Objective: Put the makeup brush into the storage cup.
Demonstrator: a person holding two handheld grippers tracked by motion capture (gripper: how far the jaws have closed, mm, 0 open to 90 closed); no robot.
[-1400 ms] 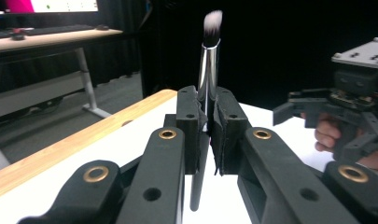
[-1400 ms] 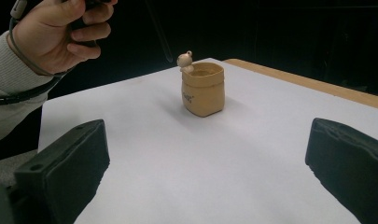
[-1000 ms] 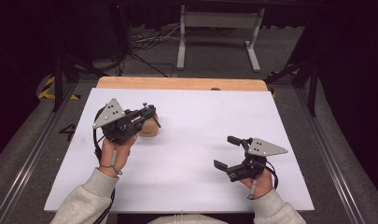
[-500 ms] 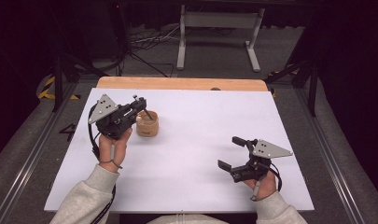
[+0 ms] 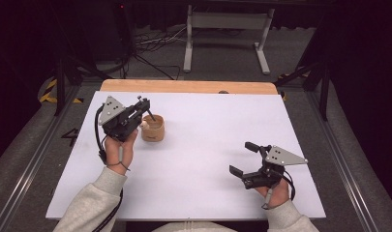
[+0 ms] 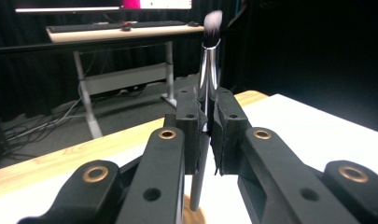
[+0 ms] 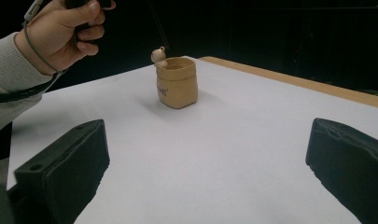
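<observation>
The left gripper (image 5: 144, 110) has its fingers (image 6: 190, 122) clamped tight on a makeup brush (image 6: 208, 70) — the silver ferrule sits right between the two pads, pinched from both sides. The brush stands close to upright in the grip: its pale bristle tip rises above the fingers, and the dark handle drops out below them toward a small tan pot (image 5: 152, 128). In the left gripper view the handle's lower end hangs just over the pot's rim, at the bottom edge of the picture; whether it touches the pot cannot be told from here. From the high view the dark handle slants down into the pot's mouth, directly beneath the left fingers. The pot itself stands upright on the white bench (image 5: 203, 145), with a little rounded figure on the rim on the side facing the left hand (image 5: 120, 145).

Over on the other side, the right gripper (image 5: 246, 158) is well apart from all this — its fingers (image 7: 65, 163) spread wide, nothing between them, bare white bench showing in the gap. In the right gripper view the pot (image 7: 177, 82) sits far ahead of those open fingers, roughly midway between them but a touch toward the left one, with the person's left hand (image 7: 60, 32) up above and beside it.
</observation>
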